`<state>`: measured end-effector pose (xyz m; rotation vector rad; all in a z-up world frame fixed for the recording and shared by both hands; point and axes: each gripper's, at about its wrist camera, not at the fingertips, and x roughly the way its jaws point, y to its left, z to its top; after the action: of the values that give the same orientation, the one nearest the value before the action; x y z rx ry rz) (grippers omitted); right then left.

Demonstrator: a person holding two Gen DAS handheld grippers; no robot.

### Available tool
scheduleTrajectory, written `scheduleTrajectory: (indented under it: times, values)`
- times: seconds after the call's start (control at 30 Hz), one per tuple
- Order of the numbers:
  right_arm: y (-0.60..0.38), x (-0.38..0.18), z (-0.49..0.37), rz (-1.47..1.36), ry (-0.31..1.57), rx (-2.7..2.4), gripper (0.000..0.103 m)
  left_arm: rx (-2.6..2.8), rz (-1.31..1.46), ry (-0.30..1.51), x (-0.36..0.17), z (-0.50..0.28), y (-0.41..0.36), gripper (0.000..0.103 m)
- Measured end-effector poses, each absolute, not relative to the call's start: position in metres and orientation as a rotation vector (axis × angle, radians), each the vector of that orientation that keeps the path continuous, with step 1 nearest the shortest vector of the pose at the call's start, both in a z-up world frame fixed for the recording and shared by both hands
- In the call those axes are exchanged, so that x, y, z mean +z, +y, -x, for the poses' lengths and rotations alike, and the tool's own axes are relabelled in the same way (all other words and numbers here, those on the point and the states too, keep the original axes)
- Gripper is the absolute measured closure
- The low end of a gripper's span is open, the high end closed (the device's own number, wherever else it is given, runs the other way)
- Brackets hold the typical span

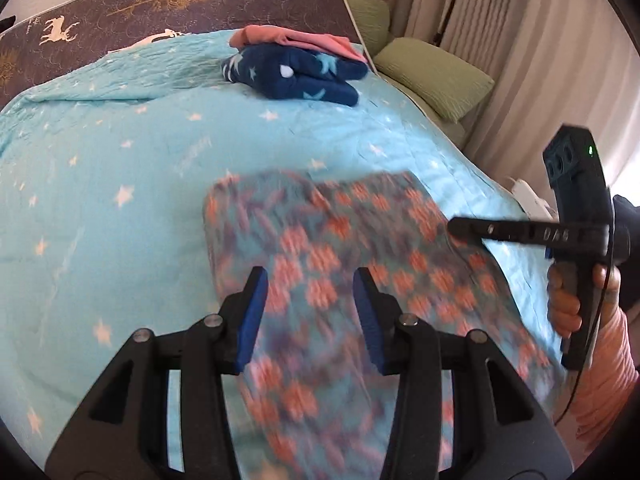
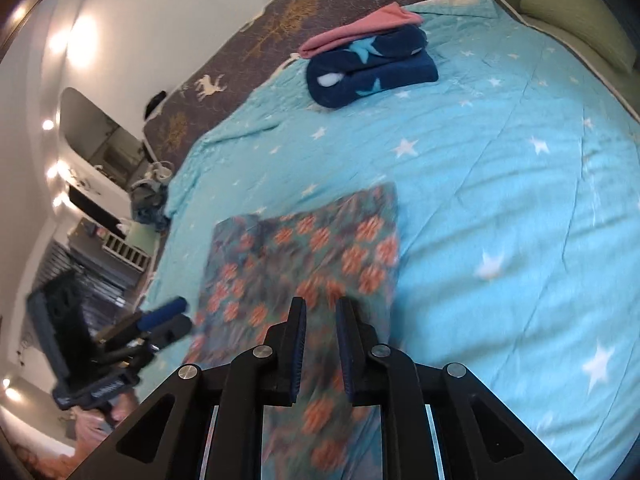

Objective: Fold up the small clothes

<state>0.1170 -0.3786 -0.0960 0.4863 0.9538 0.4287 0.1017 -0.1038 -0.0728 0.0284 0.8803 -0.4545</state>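
So, quick rundown of where this fold is sitting:
step: looks like mid-fold on the patterned garment (image 1: 340,264), which is lying on the blue star blanket (image 1: 120,152); I'm guessing it's getting smoothed or lined up for another fold.
left gripper (image 1: 310,304): jaws are standing apart, released, nothing pinched; the cloth is lying below and ahead of the tips.
right gripper (image 2: 321,322): jaws are sitting nearly closed with a slim gap, and I can't tell if any fabric is caught.
pose: both are tilting downward over the garment, each held by a hand (image 1: 568,300).
next: probably needs a clean pinch on an edge.
done pile: navy star piece (image 2: 372,68) and pink piece (image 2: 360,28) are sitting far beyond the tips.
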Motion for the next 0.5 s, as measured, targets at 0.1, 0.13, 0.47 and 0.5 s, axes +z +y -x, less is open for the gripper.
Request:
scheduleTrajectory:
  times: [0.1,0.13,0.47,0.5]
  values:
    - [-0.379,-0.119,-0.141,-0.424,0.996,0.346,0.088,-0.376,-0.043,0.96,-0.099,-0.138,-0.103,0.057]
    - [-0.38,-0.126,-0.145,-0.442,0.994,0.363,0.088,-0.368,-0.038,0.992,-0.109,-0.145,-0.102,0.058]
    - [-0.399,-0.092,-0.105,-0.465,0.9,0.358,0.084,-0.398,-0.032,0.891,-0.077,-0.098,-0.085,0.049]
    - [-0.401,-0.087,-0.096,-0.459,0.888,0.367,0.08,-0.399,-0.024,0.884,-0.074,-0.092,-0.08,0.046]
